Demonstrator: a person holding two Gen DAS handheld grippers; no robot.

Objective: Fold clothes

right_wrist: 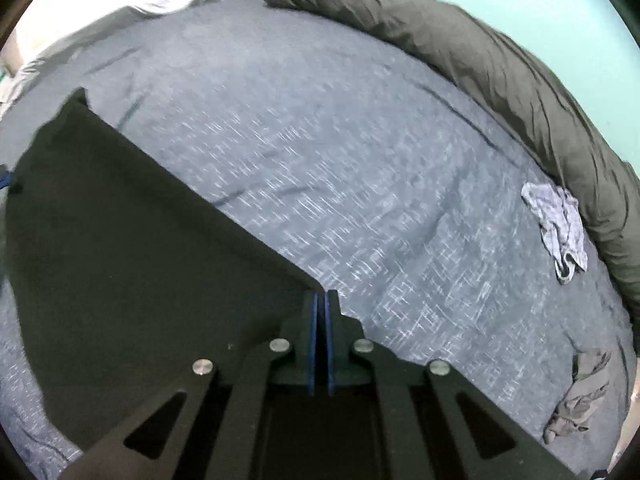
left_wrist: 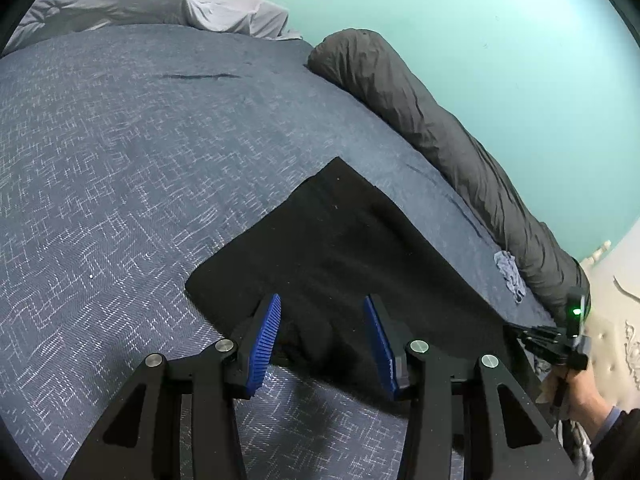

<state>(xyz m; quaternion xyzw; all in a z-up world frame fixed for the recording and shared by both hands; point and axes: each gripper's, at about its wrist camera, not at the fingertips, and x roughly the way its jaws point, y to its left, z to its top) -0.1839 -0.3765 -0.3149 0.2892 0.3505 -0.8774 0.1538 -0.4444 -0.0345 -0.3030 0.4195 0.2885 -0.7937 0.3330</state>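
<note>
A black garment (left_wrist: 340, 240) lies flat on the blue patterned bedspread (left_wrist: 120, 160). My left gripper (left_wrist: 322, 302) is open, its blue pads on either side of a bunched near edge of the garment. In the right wrist view the same black garment (right_wrist: 120, 240) stretches away to the left, and my right gripper (right_wrist: 321, 294) is shut on its right corner. The right gripper (left_wrist: 538, 334) and the hand holding it also show at the right edge of the left wrist view.
A long dark grey rolled duvet (left_wrist: 440, 128) lies along the teal wall. A grey sheet (left_wrist: 140, 0) is heaped at the far end of the bed. A small crumpled checked cloth (right_wrist: 560, 228) and a grey crumpled cloth (right_wrist: 580, 392) lie on the bedspread at the right.
</note>
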